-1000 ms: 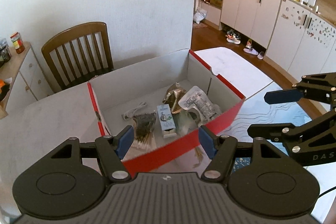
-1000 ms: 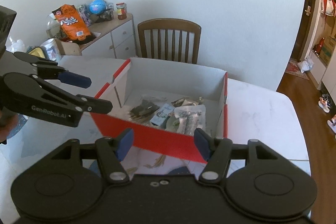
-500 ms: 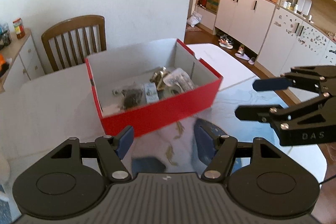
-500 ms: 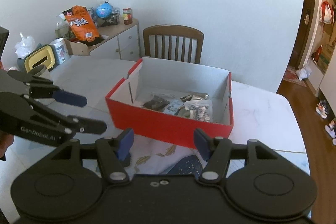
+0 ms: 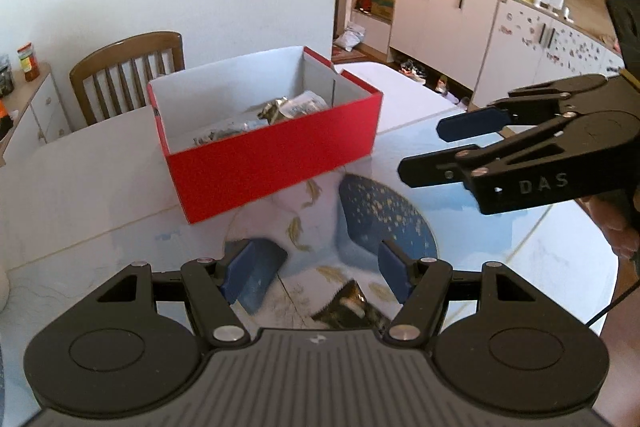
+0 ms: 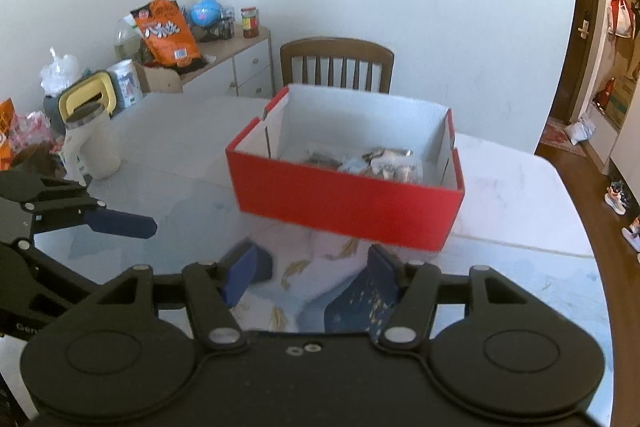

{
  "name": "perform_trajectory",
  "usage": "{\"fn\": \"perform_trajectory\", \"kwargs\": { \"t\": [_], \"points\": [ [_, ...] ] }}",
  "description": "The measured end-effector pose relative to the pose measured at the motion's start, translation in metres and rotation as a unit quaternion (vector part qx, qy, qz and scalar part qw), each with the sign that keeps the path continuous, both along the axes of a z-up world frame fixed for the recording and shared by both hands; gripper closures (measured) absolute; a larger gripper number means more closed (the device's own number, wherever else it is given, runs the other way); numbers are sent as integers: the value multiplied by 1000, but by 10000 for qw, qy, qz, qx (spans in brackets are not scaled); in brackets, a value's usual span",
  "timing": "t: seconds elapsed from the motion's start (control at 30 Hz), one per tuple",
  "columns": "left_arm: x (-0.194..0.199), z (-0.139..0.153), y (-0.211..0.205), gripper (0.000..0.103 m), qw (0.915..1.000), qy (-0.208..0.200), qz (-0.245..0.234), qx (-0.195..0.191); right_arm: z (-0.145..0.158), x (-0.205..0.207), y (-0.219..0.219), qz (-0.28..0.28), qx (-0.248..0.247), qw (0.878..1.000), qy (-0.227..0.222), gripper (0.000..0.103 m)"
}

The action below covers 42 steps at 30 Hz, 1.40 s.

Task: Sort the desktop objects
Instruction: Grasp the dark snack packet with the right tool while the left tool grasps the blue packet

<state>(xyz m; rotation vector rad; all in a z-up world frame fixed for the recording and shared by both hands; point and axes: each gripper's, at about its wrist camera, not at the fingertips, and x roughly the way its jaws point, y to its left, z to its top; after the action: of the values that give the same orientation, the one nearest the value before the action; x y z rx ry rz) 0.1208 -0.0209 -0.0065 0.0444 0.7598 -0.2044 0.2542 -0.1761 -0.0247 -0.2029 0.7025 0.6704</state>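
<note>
The red box [image 5: 276, 163] sits on the white table [image 5: 80, 195], centre of the left wrist view and just above centre in the right wrist view. Its lid is off, and packets [image 6: 376, 163] lie loose inside against the white lining, too jumbled to tell apart.

The left gripper [image 5: 316, 267] fills the bottom of its own view, fingers spread, with nothing between the blue pads [image 5: 240, 273]. Under it lies a patterned mat [image 5: 376, 219] with dark blue patches and gold flecks, touching the box's near side. A dark packet [image 5: 348, 307] shows just above the gripper body.

The right gripper [image 6: 310, 273] hangs over the same mat, fingers spread and empty. In the left wrist view it enters from the right edge, with a hand's fingertips behind it.

A wooden chair [image 6: 336, 65] stands behind the table.
</note>
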Motion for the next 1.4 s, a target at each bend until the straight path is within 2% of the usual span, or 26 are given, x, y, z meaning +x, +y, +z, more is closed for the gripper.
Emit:
{"fn": "perform_trajectory", "kwargs": {
  "t": [0.27,0.5,0.83,1.07,1.27,1.4],
  "points": [
    [-28,-35,-16,36,9991,350,-233,20,-26,-20,6,69,-175,9996,226,42],
    [-45,-60,-30,36,9982,492,-343,6,-45,-32,12,167,-293,9988,358,43],
    [-55,-93,-42,36,9965,796,-246,111,-74,-38,26,297,-394,9966,657,44],
    [-59,-108,-50,36,9961,843,-238,137,-93,-36,42,432,-480,9945,827,44],
    [-63,-114,-56,37,9969,683,-243,303,-104,-32,48,422,-546,9933,928,45],
    [-66,-118,-60,37,9968,686,-286,283,-108,-29,52,459,-563,9926,975,45]
  ]
}}
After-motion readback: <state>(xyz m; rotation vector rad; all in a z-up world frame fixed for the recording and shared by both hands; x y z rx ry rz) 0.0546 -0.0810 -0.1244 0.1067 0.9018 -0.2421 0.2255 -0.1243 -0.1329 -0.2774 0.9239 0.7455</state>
